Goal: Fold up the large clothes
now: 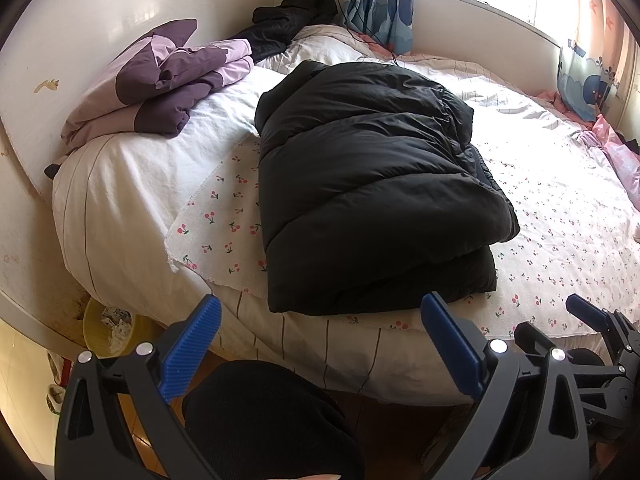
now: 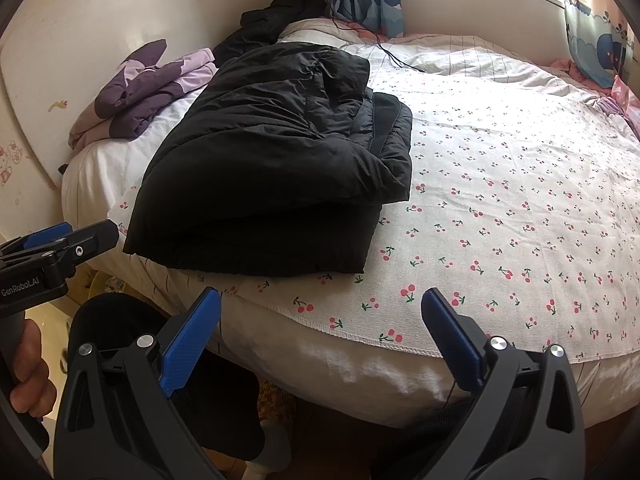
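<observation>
A black puffy jacket [image 1: 372,184] lies folded into a thick rectangle on the cherry-print sheet [image 1: 560,216] of the bed. The right wrist view shows the jacket [image 2: 272,152] left of centre on the sheet [image 2: 500,200]. My left gripper [image 1: 320,320] hangs open just off the bed's near edge, below the jacket, with nothing between its blue fingers. My right gripper [image 2: 320,316] is open too, over the sheet's hem to the jacket's right. The right gripper [image 1: 588,316] shows at the lower right of the left view, and the left gripper [image 2: 68,240] at the left edge of the right view.
A folded purple jacket [image 1: 160,80] rests on the white bedding by the headboard [image 1: 60,40]. More dark clothing [image 1: 292,16] lies at the far corner under a curtain [image 1: 384,4]. A yellow bin [image 1: 108,332] stands on the floor. A person's dark-clad knee [image 1: 264,412] is below the gripper.
</observation>
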